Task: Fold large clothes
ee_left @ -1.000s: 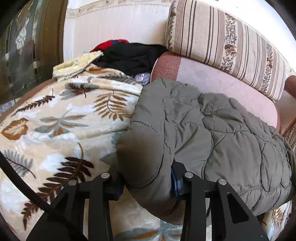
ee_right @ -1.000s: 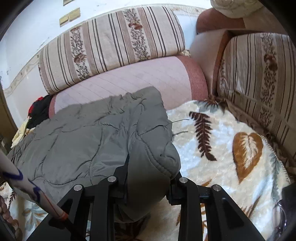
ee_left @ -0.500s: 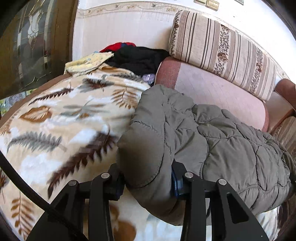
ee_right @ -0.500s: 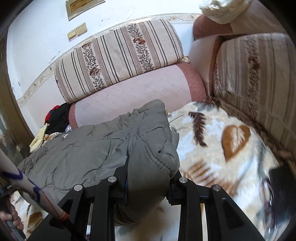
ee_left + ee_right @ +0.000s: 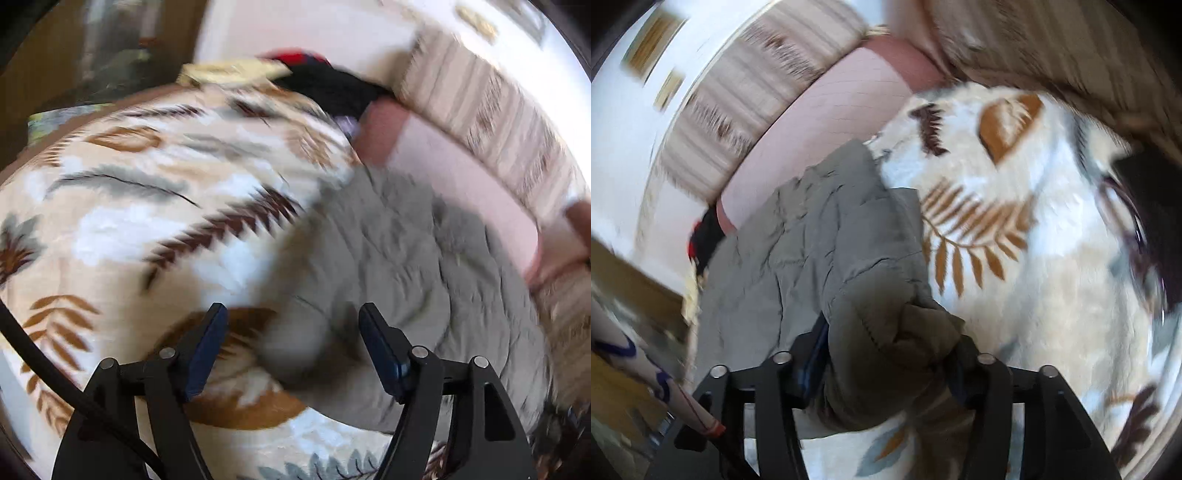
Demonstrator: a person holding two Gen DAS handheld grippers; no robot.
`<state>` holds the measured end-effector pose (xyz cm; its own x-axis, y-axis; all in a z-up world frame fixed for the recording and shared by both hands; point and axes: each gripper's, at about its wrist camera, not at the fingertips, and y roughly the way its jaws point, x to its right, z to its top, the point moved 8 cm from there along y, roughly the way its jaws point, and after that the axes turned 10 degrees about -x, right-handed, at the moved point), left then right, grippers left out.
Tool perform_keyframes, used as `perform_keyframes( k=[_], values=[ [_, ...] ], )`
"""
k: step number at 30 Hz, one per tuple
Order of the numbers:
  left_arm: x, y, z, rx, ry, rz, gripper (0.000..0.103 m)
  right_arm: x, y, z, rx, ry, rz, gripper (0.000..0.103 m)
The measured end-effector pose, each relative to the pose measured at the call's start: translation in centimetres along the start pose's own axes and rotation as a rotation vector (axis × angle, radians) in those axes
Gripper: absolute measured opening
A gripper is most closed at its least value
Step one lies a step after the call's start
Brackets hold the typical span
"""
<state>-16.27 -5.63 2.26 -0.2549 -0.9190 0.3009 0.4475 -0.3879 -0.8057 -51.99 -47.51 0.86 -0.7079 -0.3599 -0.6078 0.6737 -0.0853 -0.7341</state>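
A grey-green quilted jacket (image 5: 406, 266) lies folded on a leaf-patterned blanket (image 5: 147, 221). My left gripper (image 5: 291, 321) is open, its jaws wide apart, with the near edge of the jacket lying loose between them. In the right wrist view the jacket (image 5: 820, 236) stretches away to the left, and my right gripper (image 5: 886, 350) is shut on a bunched corner of it. Both views are blurred by motion.
A striped sofa back cushion (image 5: 491, 110) and a pink seat cushion (image 5: 443, 166) run behind the jacket. A pile of black, red and yellow clothes (image 5: 314, 81) lies at the far end. A dark object (image 5: 1148, 206) lies on the blanket at the right.
My left gripper has opened and let go of the jacket edge it held. My right gripper still holds its corner and has swung, so the view tilts. Both cameras are moving fast.
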Motion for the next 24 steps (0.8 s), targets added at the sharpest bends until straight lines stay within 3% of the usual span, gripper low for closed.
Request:
perform_keyframes(
  k=[3,5,10,11,15,19,24],
  values=[
    [-1.6,-2.4,0.6,0.123,-0.021,0.111,0.073,1.1,-0.9,-0.6,-0.002,0.048,-0.01,0.063],
    [-0.8,-2.9,0.6,0.146,0.012,0.123,0.073,1.8,-1.4,-1.1,0.002,0.077,-0.04,0.066],
    [5.0,-3.1,-0.1,0.197,0.215,0.111,0.073,3.4,-5.8,-0.3,0.201,0.122,-0.195,0.067],
    [6.3,-2.9,-0.3,0.199,0.246,0.1,0.073,2.4,-6.8,0.1,0.26,0.067,-0.215,0.067],
    [13.1,-2.0,-2.0,0.205,0.404,0.057,0.073,-4.5,-5.6,-0.3,0.314,-0.225,-0.171,0.067],
    [18.7,0.3,-3.5,0.16,0.507,0.039,0.073,-10.8,-0.6,-2.2,0.243,-0.462,-0.112,0.066],
    [21.4,4.0,-4.3,0.092,0.569,0.079,0.073,-16.5,5.9,-2.7,0.178,-0.674,-0.159,0.065]
  ],
)
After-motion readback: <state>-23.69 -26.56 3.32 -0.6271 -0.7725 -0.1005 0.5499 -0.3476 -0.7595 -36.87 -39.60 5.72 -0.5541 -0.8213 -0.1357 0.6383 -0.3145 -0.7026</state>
